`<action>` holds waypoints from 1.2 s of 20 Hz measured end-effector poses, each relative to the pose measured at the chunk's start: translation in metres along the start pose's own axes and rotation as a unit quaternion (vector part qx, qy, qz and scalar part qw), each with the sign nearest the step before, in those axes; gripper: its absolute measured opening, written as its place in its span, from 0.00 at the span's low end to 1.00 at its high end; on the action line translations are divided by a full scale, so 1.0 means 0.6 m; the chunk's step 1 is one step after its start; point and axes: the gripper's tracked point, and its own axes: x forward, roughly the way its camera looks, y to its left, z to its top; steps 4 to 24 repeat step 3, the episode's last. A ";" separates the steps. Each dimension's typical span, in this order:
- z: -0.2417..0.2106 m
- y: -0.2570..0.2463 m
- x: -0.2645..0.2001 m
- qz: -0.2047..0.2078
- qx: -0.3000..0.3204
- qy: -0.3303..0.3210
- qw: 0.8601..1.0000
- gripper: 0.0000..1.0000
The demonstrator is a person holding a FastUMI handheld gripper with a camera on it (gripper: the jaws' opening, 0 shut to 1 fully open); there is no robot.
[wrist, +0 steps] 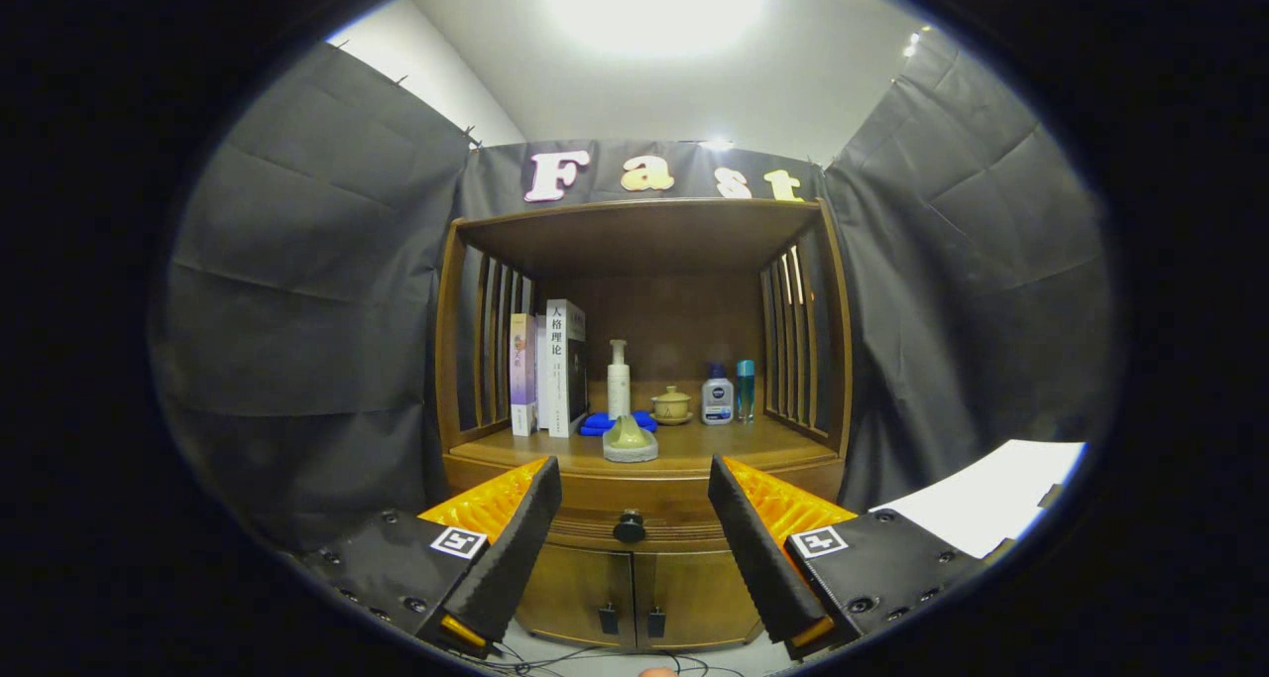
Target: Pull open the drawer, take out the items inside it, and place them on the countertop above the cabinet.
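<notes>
Spread wide at lower centre, the gripper (634, 528) frames the closed drawer's black knob (630, 527), gripping nothing. Above it, on the wooden cabinet's countertop (734, 446), stand books (548, 372), a white pump bottle (619, 380), a green dispenser (630, 439), a lidded cup (671, 404) and two bottles (730, 392). Black cloth drapes the booth.

The drawer (634, 520) was shut, so whatever lay inside could not be seen. The fingers (516, 548) of the gripper (634, 543), set wide apart in the lower middle of the frame, covered both ends of the drawer front, leaving its black knob (630, 527) showing between them. A blue object (600, 421) on the countertop (694, 449) sat partly behind the green item (630, 439) and white pump bottle (618, 380); its kind was unclear. The white sheet (991, 494) at lower right was cut off by the edge
</notes>
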 end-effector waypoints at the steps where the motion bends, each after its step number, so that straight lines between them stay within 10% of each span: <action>1: -0.001 -0.002 0.000 -0.003 0.000 0.000 1.000 0.96; 24: -0.007 -0.001 0.001 -0.003 0.002 0.006 1.000 0.96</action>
